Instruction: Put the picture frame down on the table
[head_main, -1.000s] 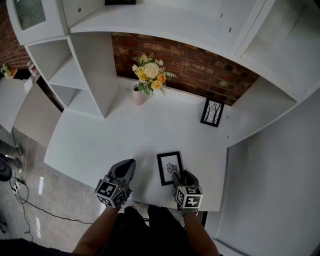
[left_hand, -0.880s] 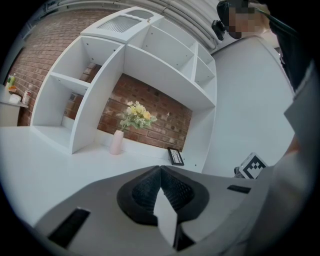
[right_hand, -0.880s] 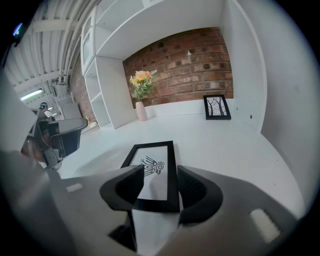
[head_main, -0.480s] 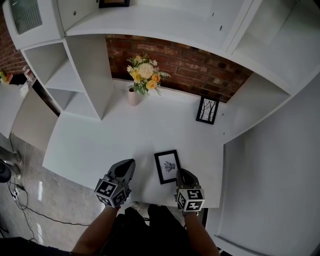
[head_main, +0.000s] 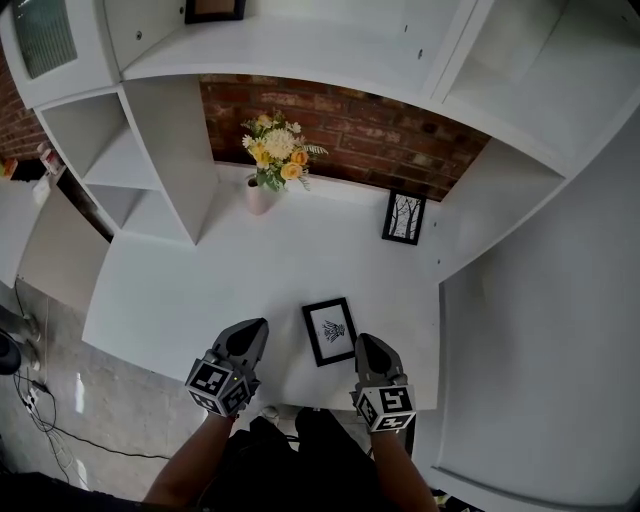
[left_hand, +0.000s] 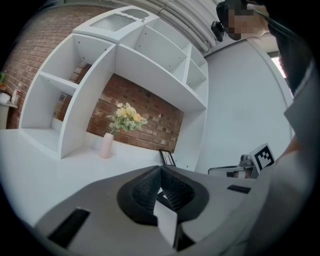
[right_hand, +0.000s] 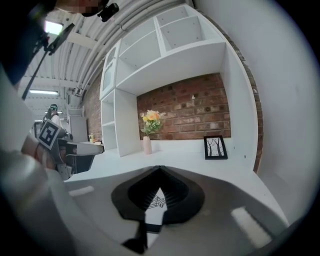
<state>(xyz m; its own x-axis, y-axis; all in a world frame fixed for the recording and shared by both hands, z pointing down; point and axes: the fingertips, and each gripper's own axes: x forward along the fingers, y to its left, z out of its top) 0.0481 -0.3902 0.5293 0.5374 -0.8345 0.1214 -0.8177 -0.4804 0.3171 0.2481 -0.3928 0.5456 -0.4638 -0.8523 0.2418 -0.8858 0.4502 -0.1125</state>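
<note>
Your picture frame (head_main: 329, 331) already lies flat on the desk (head_main: 180, 290), near its front edge, between the two grippers and touching neither. Your right gripper (head_main: 366, 346) has just closed its jaws on nothing, just beside the frame's right edge. Your left gripper (head_main: 250, 332) looks shut and empty too, as far as its dim view shows. The put-down seems done; all that is left is to draw clear.

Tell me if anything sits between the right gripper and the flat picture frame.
Nothing visible: only bare table lies between the right gripper, whose jaws have just closed on nothing, and the flat picture frame.
</note>
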